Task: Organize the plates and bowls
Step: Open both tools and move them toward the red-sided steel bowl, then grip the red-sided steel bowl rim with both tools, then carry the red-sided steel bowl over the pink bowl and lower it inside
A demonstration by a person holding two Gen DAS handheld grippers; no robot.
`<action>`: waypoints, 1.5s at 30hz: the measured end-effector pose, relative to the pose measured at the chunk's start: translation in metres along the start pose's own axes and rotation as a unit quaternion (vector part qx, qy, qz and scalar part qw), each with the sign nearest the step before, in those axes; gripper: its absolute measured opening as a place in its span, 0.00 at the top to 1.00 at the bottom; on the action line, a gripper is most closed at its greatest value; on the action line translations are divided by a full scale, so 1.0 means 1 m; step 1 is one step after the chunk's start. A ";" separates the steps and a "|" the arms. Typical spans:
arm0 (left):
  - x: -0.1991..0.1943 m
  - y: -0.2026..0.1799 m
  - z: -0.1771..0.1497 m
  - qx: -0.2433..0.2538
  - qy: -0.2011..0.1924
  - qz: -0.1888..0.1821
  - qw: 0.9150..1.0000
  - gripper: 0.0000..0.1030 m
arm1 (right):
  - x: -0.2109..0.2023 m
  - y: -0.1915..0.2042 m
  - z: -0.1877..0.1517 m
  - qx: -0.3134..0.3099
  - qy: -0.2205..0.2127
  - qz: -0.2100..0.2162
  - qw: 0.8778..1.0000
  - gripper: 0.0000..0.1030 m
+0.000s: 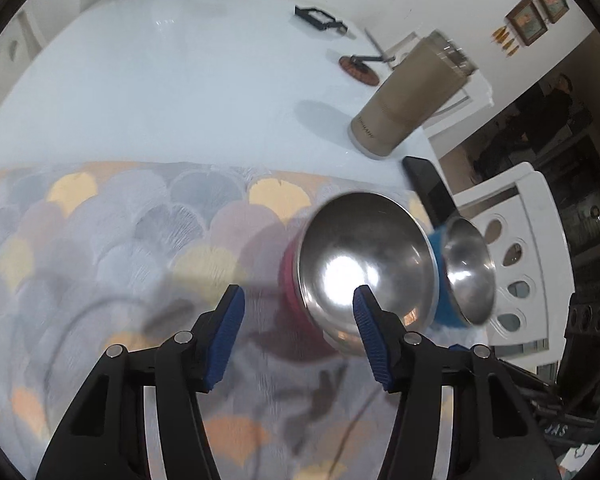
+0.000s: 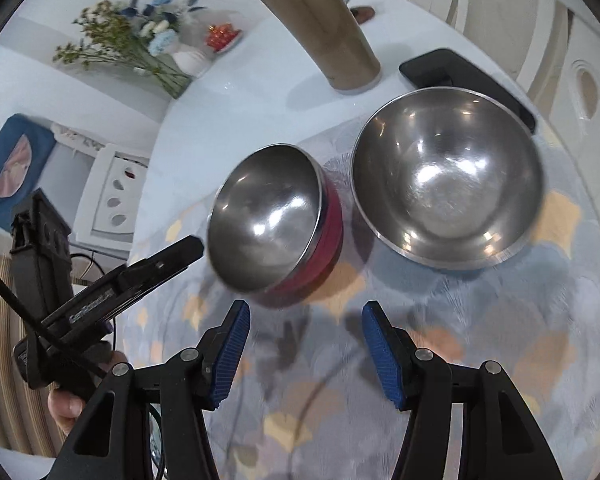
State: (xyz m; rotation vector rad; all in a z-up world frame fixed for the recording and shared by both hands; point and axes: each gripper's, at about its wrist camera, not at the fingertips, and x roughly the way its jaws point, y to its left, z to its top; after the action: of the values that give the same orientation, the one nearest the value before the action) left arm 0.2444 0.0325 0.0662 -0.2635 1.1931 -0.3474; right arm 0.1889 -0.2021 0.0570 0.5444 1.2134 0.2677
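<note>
On the tabletop (image 2: 260,92), near its edge, two steel bowls (image 2: 446,184) are noted; both tools, left (image 1: 298,338) and right (image 2: 305,354), stand parted and empty.

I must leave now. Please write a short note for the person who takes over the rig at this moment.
Left hand-held gripper: open, holds nothing.
Right hand-held gripper: open, holds nothing.
On the patterned mat: red-sided steel bowl and, to its right in the right wrist view, the blue-sided steel bowl, side by side and apart.
Done: nothing stacked.
Left: probably nest the bowls. No plates in view.
</note>
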 end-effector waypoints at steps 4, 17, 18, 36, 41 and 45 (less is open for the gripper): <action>0.028 0.000 0.011 0.006 0.016 -0.009 1.000 0.57 | 0.017 0.000 0.013 0.001 0.009 -0.001 1.000 0.45; 0.056 -0.006 0.009 0.040 0.016 0.012 0.999 0.80 | 0.042 0.010 0.020 -0.028 0.005 -0.026 0.999 0.63; 0.055 -0.004 0.008 0.036 0.016 0.006 0.999 0.80 | 0.042 0.010 0.019 -0.031 0.006 -0.028 0.999 0.63; -0.068 -0.025 -0.074 0.048 -0.051 -0.012 0.997 0.80 | -0.034 0.056 -0.049 -0.090 -0.005 -0.011 0.996 0.63; -0.096 -0.027 -0.114 0.034 -0.054 -0.020 0.998 0.80 | -0.061 0.065 -0.090 -0.124 -0.007 -0.012 0.992 0.64; -0.110 -0.037 -0.148 0.042 -0.047 -0.023 0.998 0.80 | -0.075 0.066 -0.124 -0.153 -0.004 -0.021 0.988 0.63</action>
State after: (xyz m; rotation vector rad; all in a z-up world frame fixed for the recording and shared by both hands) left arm 0.0652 0.0396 0.1230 -0.2322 1.0791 -0.4212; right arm 0.0536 -0.1510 0.1226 0.2524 1.1471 0.4081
